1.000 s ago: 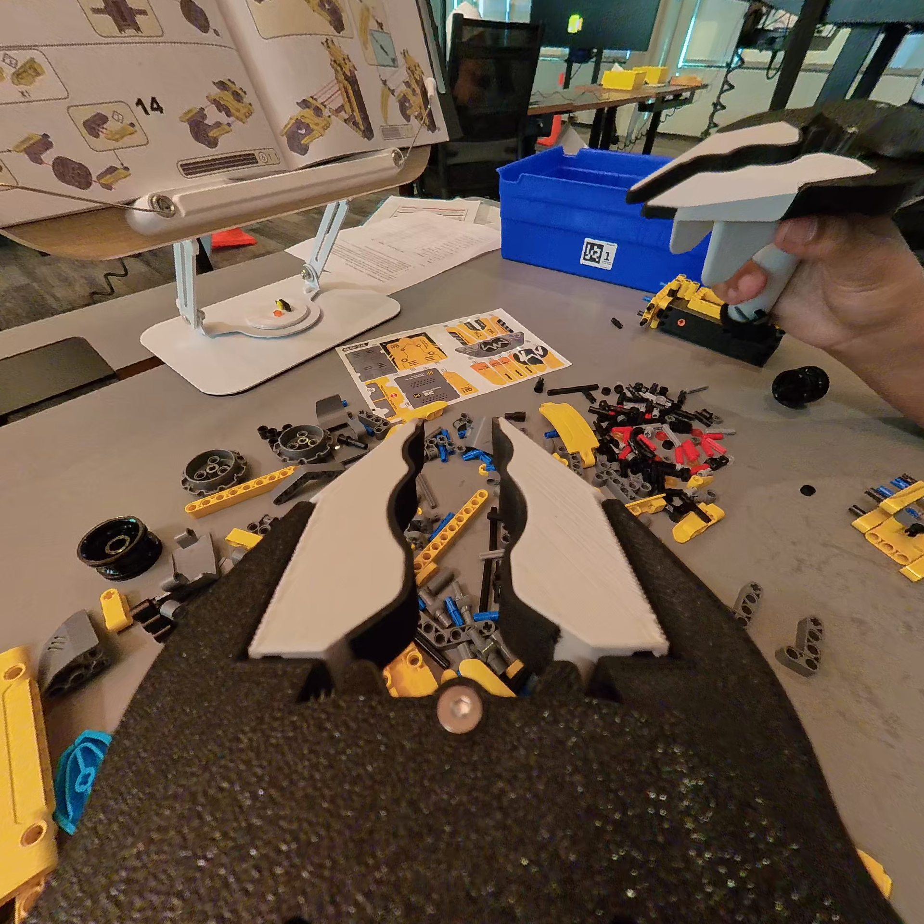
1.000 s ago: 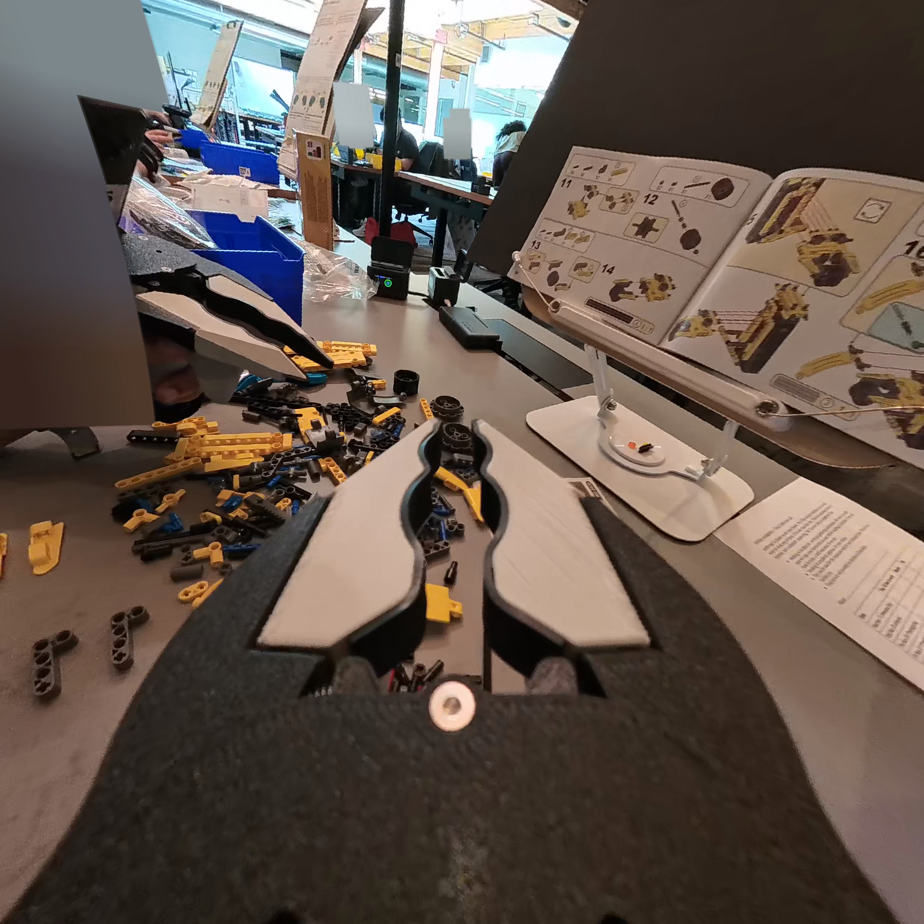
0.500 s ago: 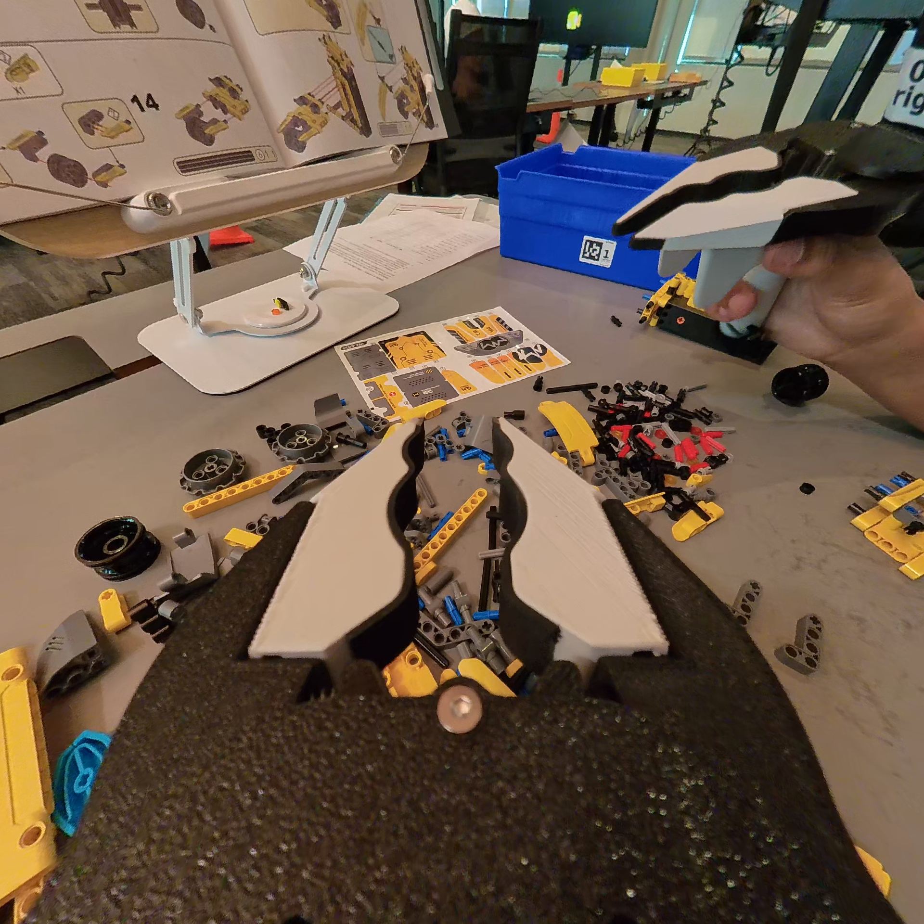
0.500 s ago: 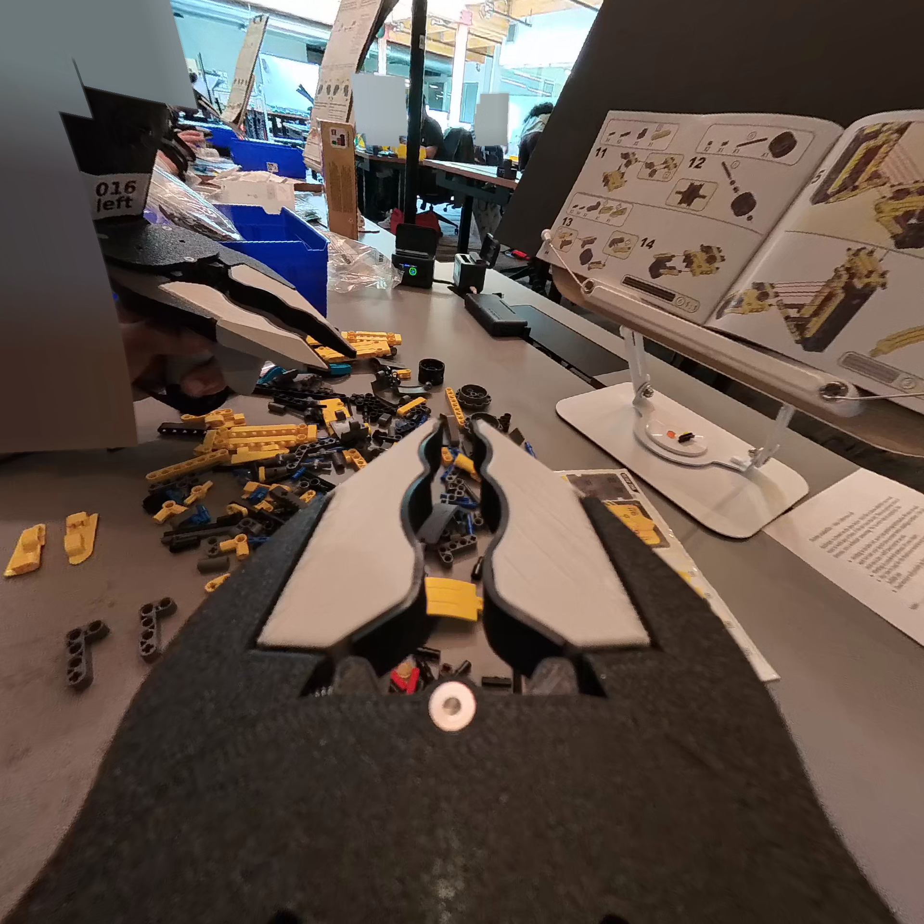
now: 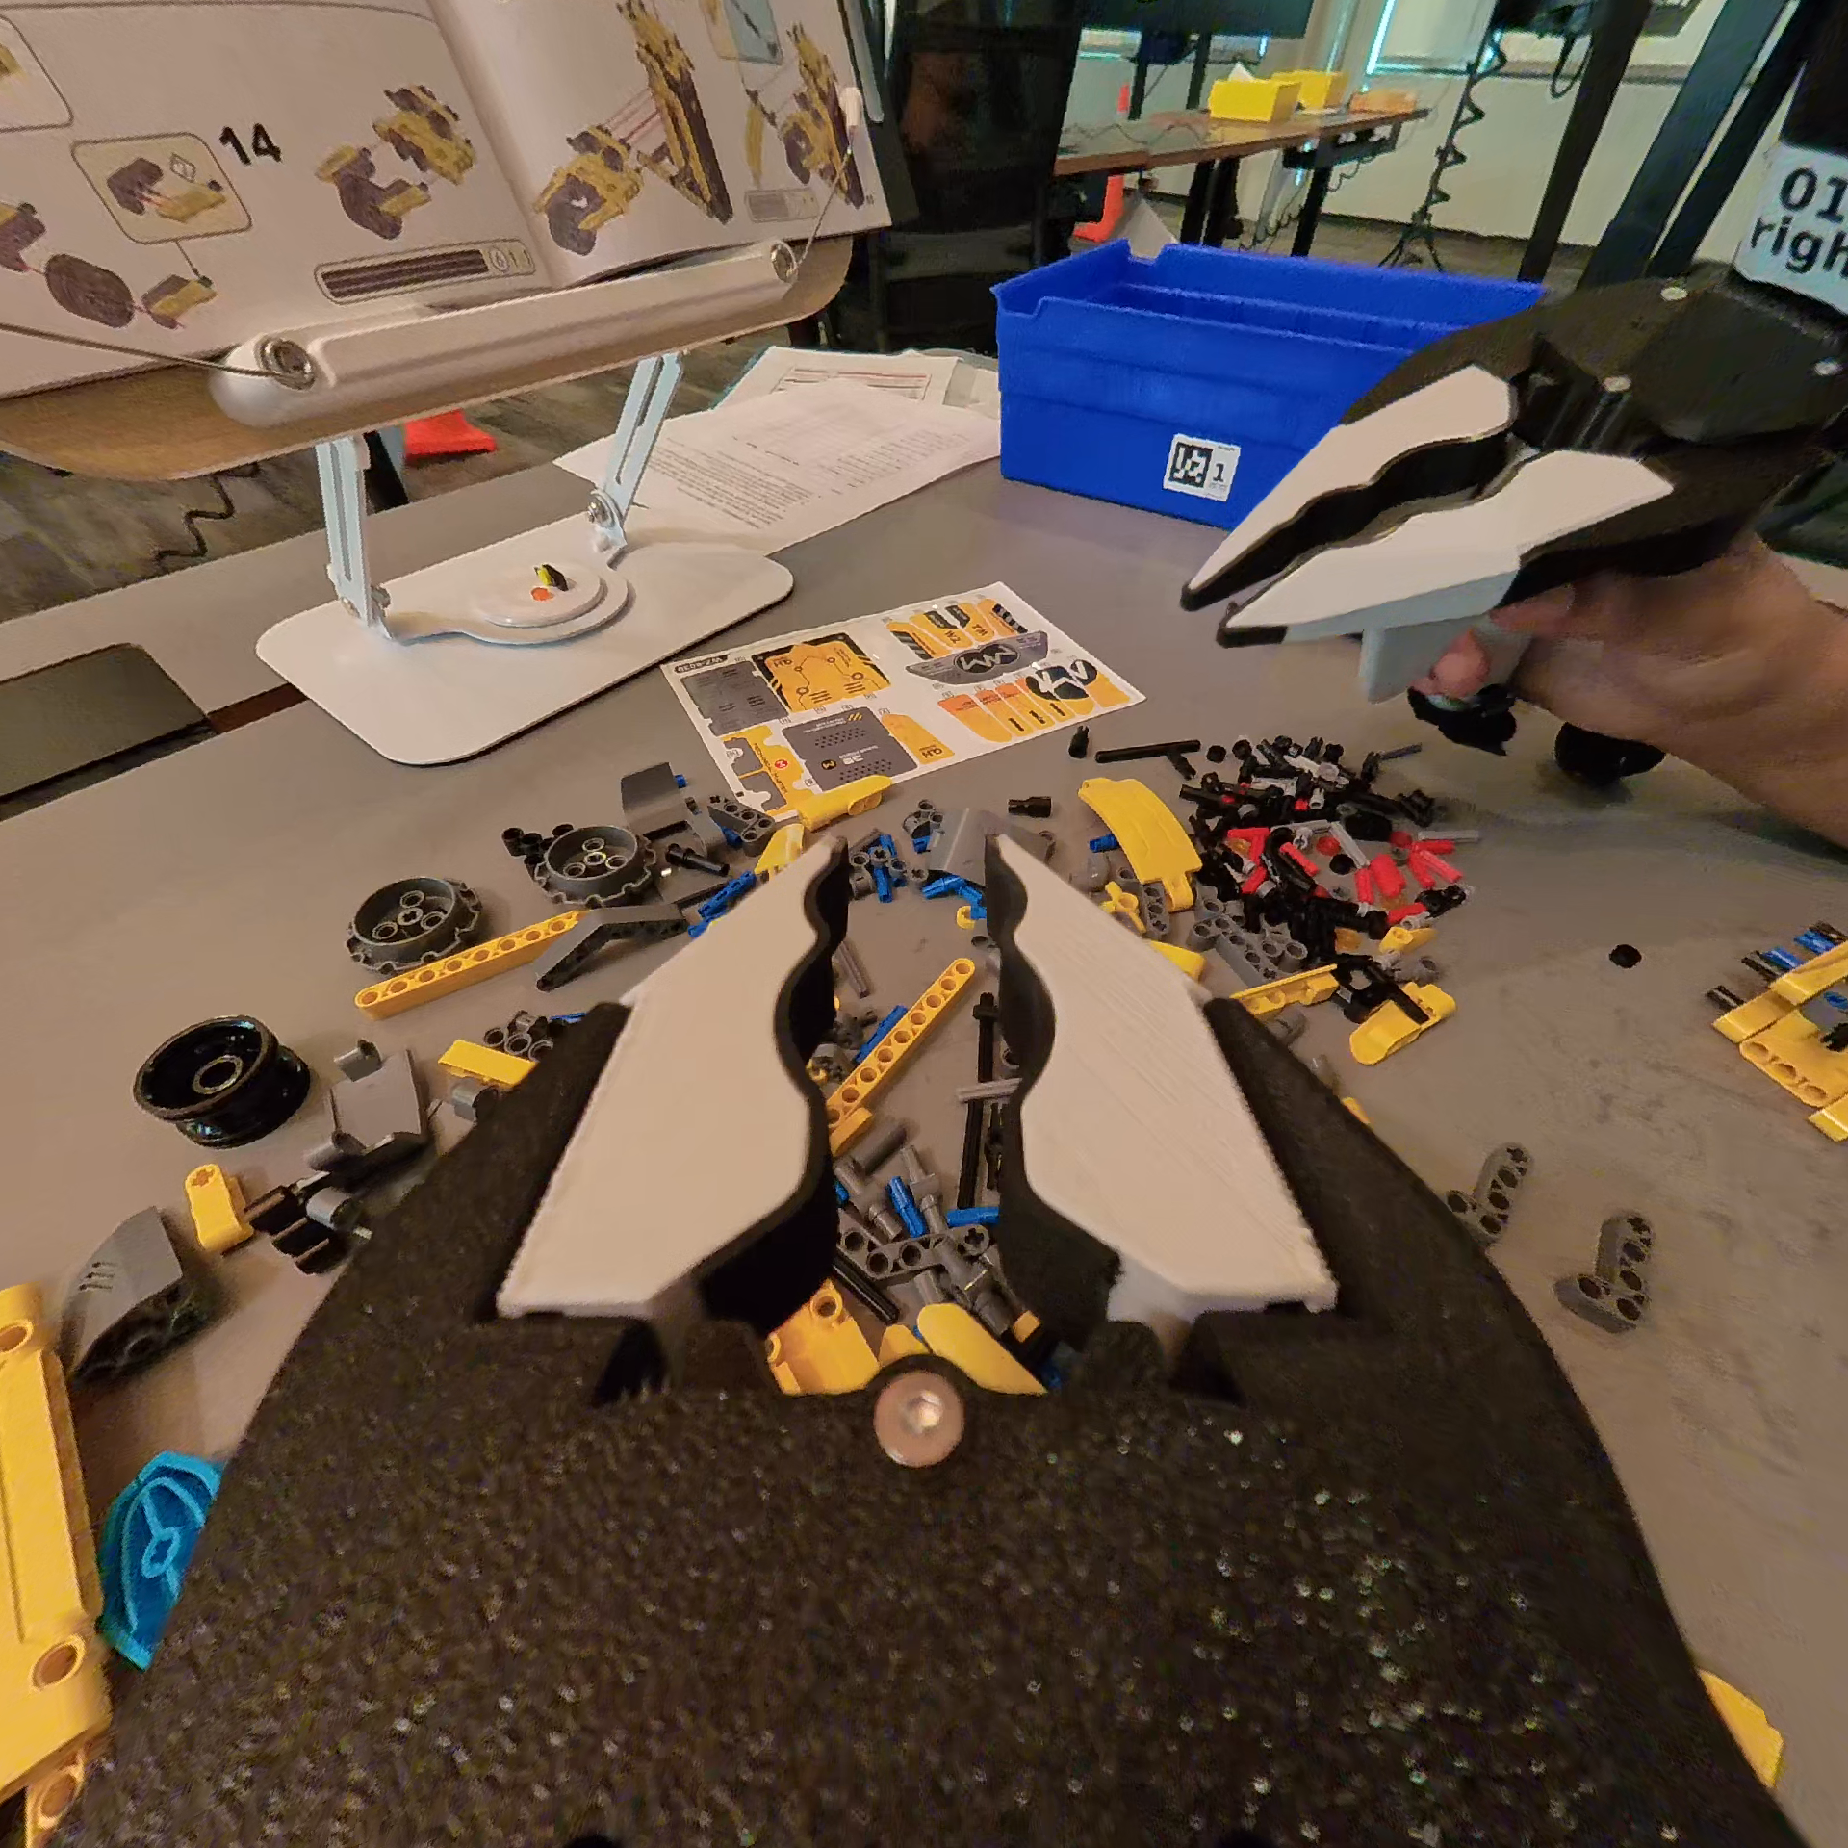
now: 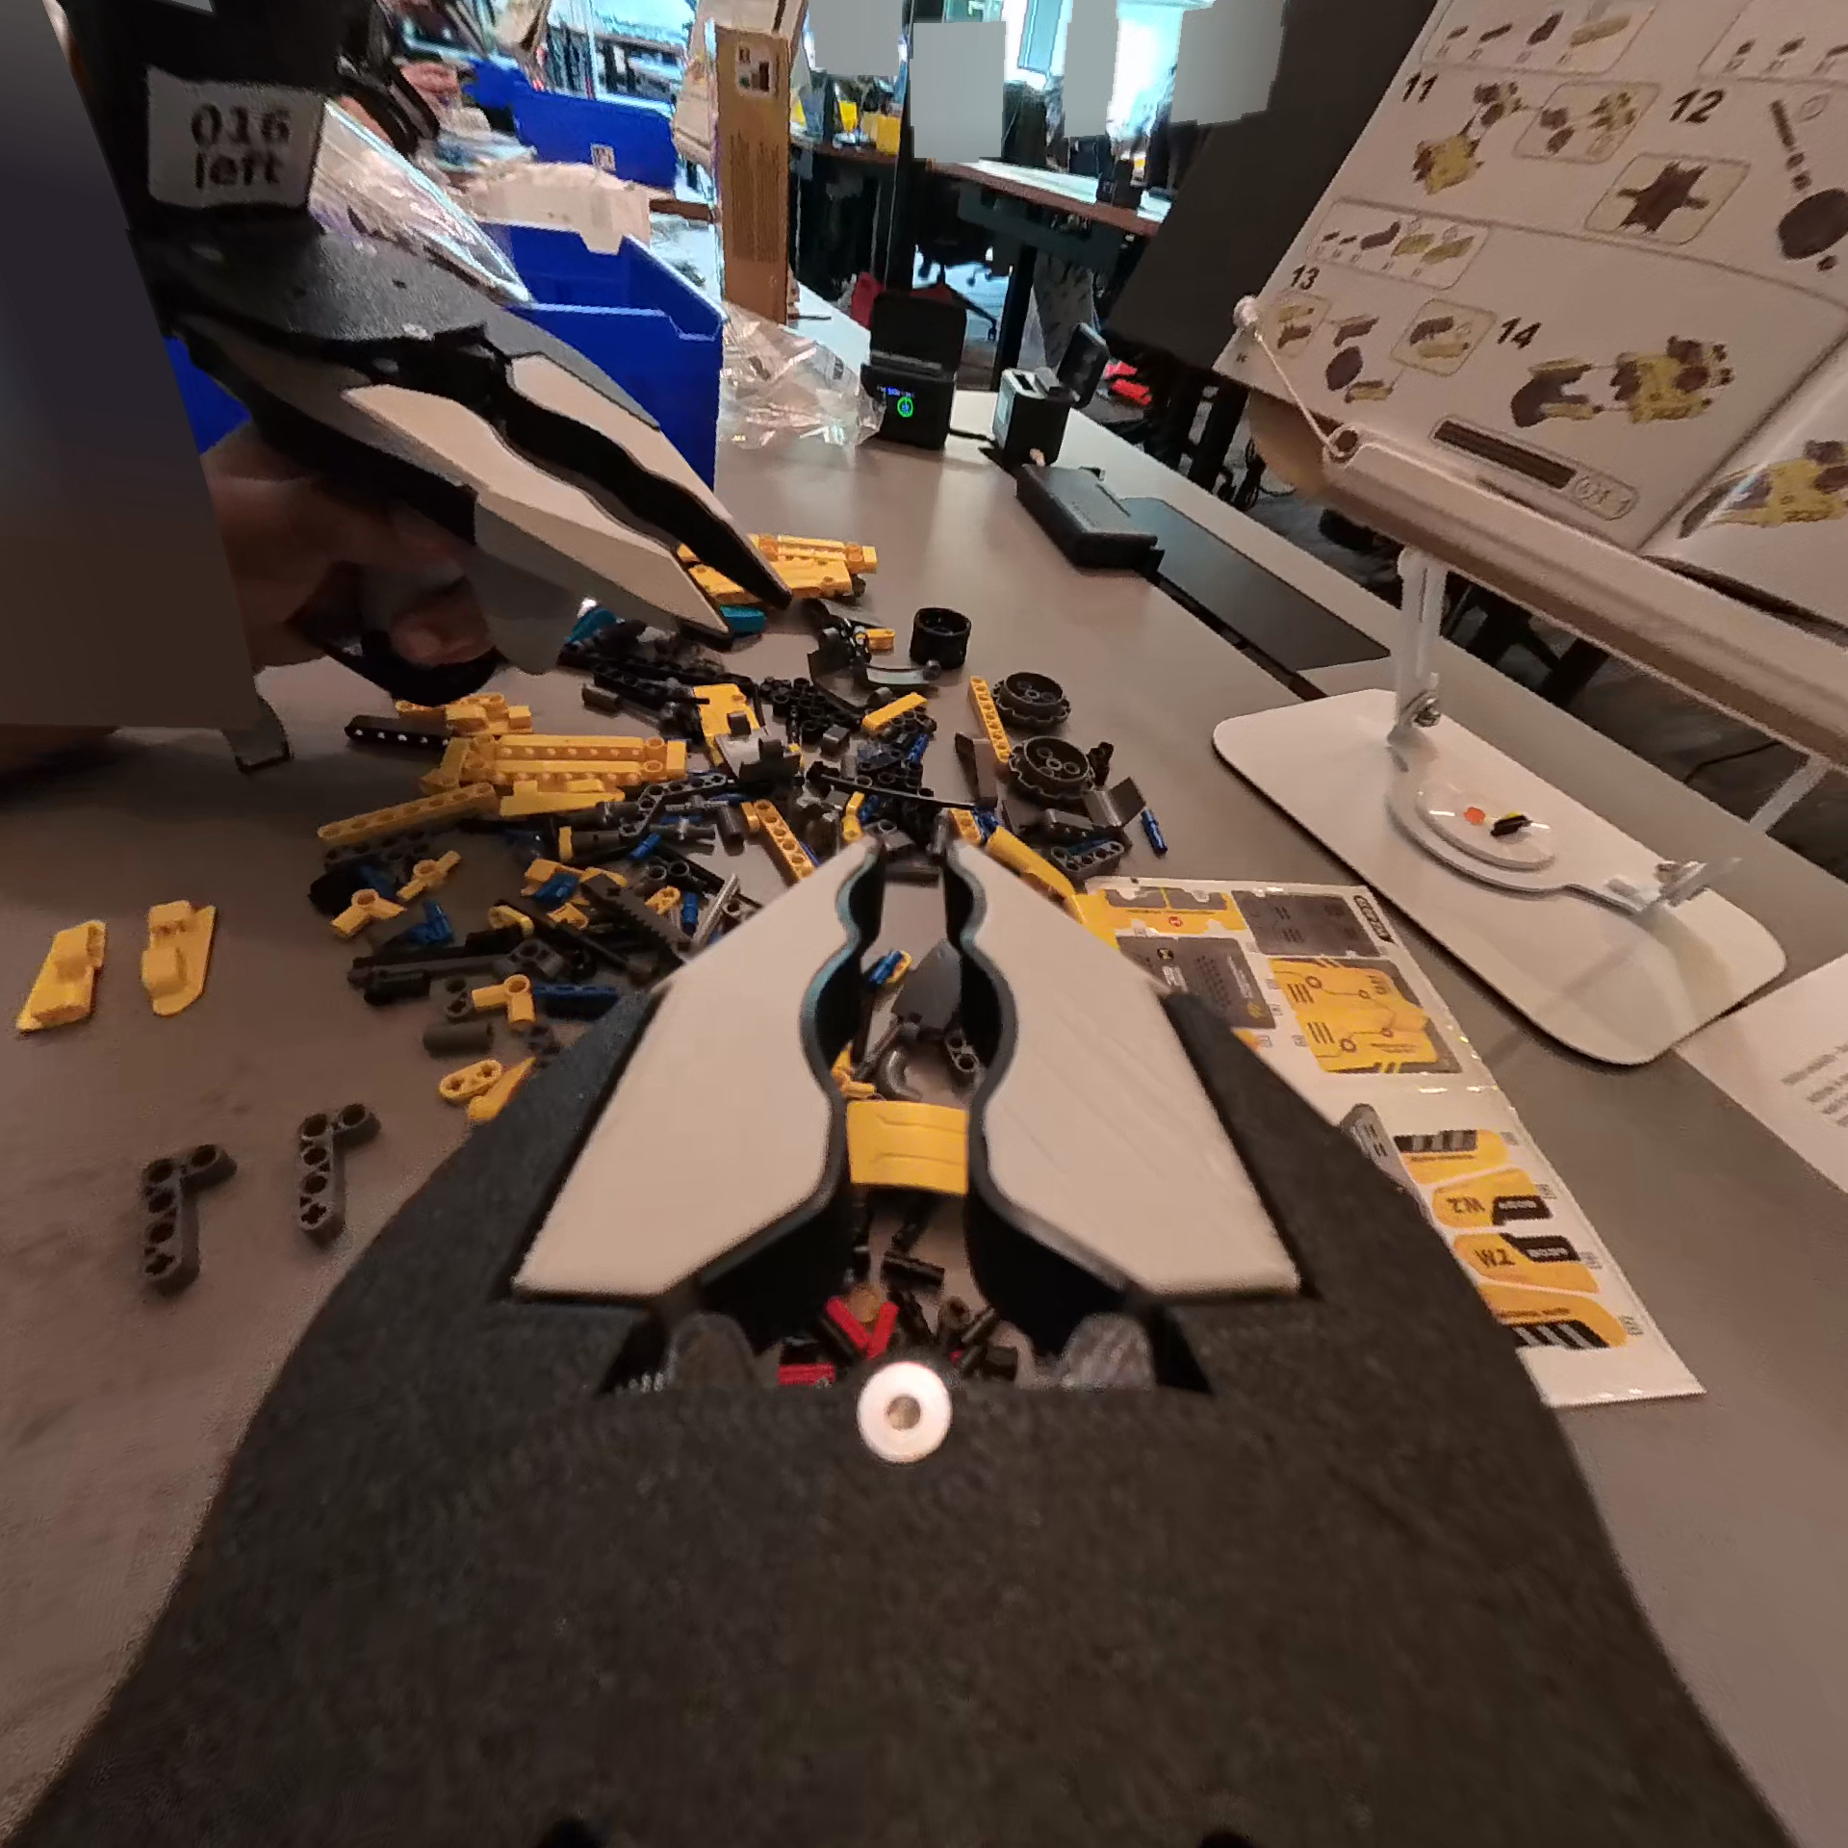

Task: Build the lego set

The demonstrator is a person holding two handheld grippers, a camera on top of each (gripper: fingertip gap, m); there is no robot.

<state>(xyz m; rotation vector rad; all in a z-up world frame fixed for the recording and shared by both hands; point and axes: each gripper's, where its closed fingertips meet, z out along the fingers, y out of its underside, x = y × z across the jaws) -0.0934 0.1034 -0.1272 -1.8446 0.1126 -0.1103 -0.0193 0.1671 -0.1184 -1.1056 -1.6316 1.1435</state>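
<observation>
My left gripper (image 5: 910, 850) is open and empty. It hovers low over a pile of small yellow, black, grey and blue building parts (image 5: 900, 1180), with a long yellow beam (image 5: 900, 1040) below the gap between its fingers. My right gripper (image 6: 910, 850) has a narrow gap at the tips and holds nothing. It hangs over the same pile (image 6: 620, 820), above a yellow curved panel (image 6: 905, 1145). The right gripper shows at the right of the left wrist view (image 5: 1210, 615), raised above the table. The left gripper shows at the upper left of the right wrist view (image 6: 755, 615).
An open instruction booklet (image 5: 400, 150) rests on a white stand (image 5: 520, 660) at the back. A sticker sheet (image 5: 900, 690) lies flat before it. A blue bin (image 5: 1230, 370) stands at the back right. Black wheels (image 5: 220, 1075) and red pins (image 5: 1340, 870) lie around the pile. The gap from one gripper's tips to the other's is roughly 11 cm.
My right gripper has moved left and forward, from beside the pile to over it, towards the sticker sheet. My left gripper has stayed almost still.
</observation>
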